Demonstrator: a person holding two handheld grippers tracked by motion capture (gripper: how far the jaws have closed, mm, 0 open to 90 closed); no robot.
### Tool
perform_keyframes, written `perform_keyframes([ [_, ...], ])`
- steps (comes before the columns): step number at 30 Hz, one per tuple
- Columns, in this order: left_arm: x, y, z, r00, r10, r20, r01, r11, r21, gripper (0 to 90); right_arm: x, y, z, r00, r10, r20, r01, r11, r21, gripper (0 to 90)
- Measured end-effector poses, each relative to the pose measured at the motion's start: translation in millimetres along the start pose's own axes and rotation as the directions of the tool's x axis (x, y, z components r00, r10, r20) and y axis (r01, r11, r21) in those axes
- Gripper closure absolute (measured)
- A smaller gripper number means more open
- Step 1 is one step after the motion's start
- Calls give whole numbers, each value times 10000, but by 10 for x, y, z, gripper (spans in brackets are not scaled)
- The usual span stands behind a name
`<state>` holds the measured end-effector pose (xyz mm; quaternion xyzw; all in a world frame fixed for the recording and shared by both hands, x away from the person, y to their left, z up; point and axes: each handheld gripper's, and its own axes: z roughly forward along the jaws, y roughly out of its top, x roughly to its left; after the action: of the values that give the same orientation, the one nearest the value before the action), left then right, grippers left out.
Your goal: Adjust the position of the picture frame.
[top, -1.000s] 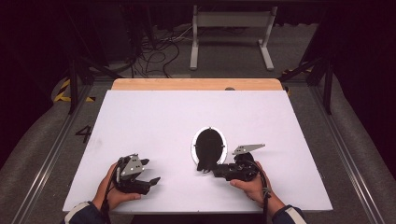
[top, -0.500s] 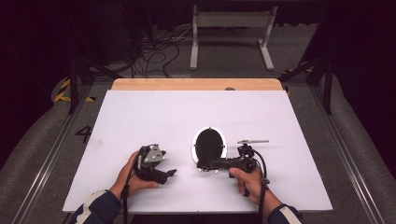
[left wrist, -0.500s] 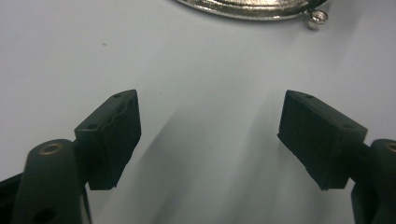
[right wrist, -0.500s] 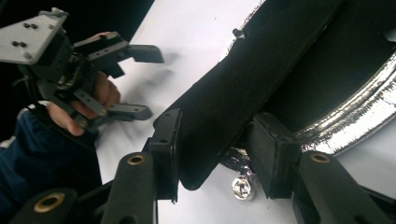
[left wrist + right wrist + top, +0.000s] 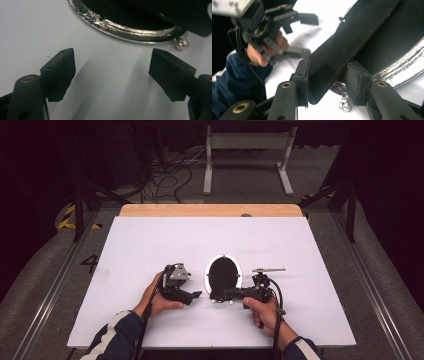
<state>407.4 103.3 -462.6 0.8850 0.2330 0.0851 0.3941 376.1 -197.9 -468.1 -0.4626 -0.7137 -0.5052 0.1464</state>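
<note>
Object: a black oval coin purse [image 5: 223, 276] with a bright silver frame, lying flat on the white table [image 5: 150, 245] between the two grippers.
Right gripper [image 5: 218, 295]: its jaws stand on either side of a black flap [image 5: 347, 47] of the purse — one pad lies against the flap, the other sits just beside it, so a firm clamp cannot be confirmed from the right gripper view. The jaws have just been opening a little, with the flap between them.
Left gripper [image 5: 196, 295]: jaws wide apart and empty, held low over the table; the silver frame [image 5: 130, 27] curves just ahead of its fingertips, and a small silver ball clasp [image 5: 181, 44] sits ahead and toward one pad.
Where the purse sits: directly in front of the left gripper, close but not touching; at the very tips of the right gripper.
Step in hand: probably opening the purse — right steadies the flap, left comes in for the frame.
Risk, slip: the flap looks thin and limp; with a loose hold it may slide out once the left gripper pulls.
Risk, skid: the purse lies free on a smooth table, so a nudge from the left pads before they close could push it aside.
Risk, miss: the polished frame is rounded and could squirt from the pads.
</note>
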Motion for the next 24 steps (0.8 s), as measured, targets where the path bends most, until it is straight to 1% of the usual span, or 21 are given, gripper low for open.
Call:
perform_keyframes([
  [1,18,16,13,9999,-135,94,135,9999,36,218,4,1,2,9998,-177,26,177,9998,22,585],
  [3,54,40,32,9991,-397,144,398,9992,-75,212,3,-2,4,9985,-553,41,553,9985,19,584],
  [6,121,64,46,9954,-880,379,896,9950,-438,210,10,-14,2,9965,-831,40,831,9965,-58,584],
  [7,130,69,58,9951,-895,412,914,9948,-460,210,24,-14,0,9946,-1036,80,1037,9946,-76,584],
  [8,138,75,75,9946,-914,499,933,9950,-366,209,37,-16,1,9921,-1248,135,1249,9922,-61,585],
  [9,138,75,75,9946,-914,499,933,9950,-366,197,37,-16,1,9921,-1248,135,1249,9922,-61,585],
  [10,144,81,99,9935,-976,591,997,9945,-332,197,47,-18,0,9901,-1391,163,1392,9902,-65,585],
  [12,157,96,120,9931,-967,668,998,9941,-434,188,58,-26,-5,9855,-1685,224,1686,9857,-51,585],
  [13,148,103,129,9907,-1140,745,1176,9920,-460,182,74,-32,-12,9814,-1904,264,1905,9817,-30,585],
  [14,146,124,138,9907,-1097,809,1140,9921,-514,181,77,-33,-14,9777,-2080,300,2081,9781,-27,585],
  [15,146,124,138,9907,-1097,809,1140,9921,-514,181,77,-33,-14,9777,-2080,300,2081,9781,-27,585],
  [16,159,141,149,9905,-1041,893,1091,9926,-529,181,82,-34,-17,9760,-2154,304,2156,9765,-10,585],
  [17,173,155,166,9886,-1114,1008,1178,9912,-600,180,96,-36,-21,9709,-2364,393,2362,9717,75,585],
  [18,184,162,178,9870,-1176,1093,1250,9901,-633,180,102,-36,-22,9694,-2420,403,2418,9703,103,584],
  [19,184,162,178,9870,-1176,1093,1250,9901,-633,181,102,-36,-22,9694,-2420,403,2418,9703,103,584],
  [20,193,168,186,9856,-1283,1101,1363,9883,-679,181,110,-38,-25,9670,-2512,419,2509,9679,123,584],
  [21,213,171,193,9860,-1219,1141,1308,9886,-746,186,125,-41,-25,9596,-2767,517,2761,9610,179,583],
  [22,219,169,200,9821,-1371,1295,1480,9859,-782,184,136,-44,-27,9542,-2942,539,2936,9557,195,583],
  [23,223,168,205,9803,-1390,1400,1509,9855,-781,187,144,-46,-28,9494,-3090,566,3083,9511,211,583],
  [24,226,170,203,9816,-1295,1404,1415,9867,-796,187,155,-47,-27,9452,-3206,623,3197,9472,253,584],
])
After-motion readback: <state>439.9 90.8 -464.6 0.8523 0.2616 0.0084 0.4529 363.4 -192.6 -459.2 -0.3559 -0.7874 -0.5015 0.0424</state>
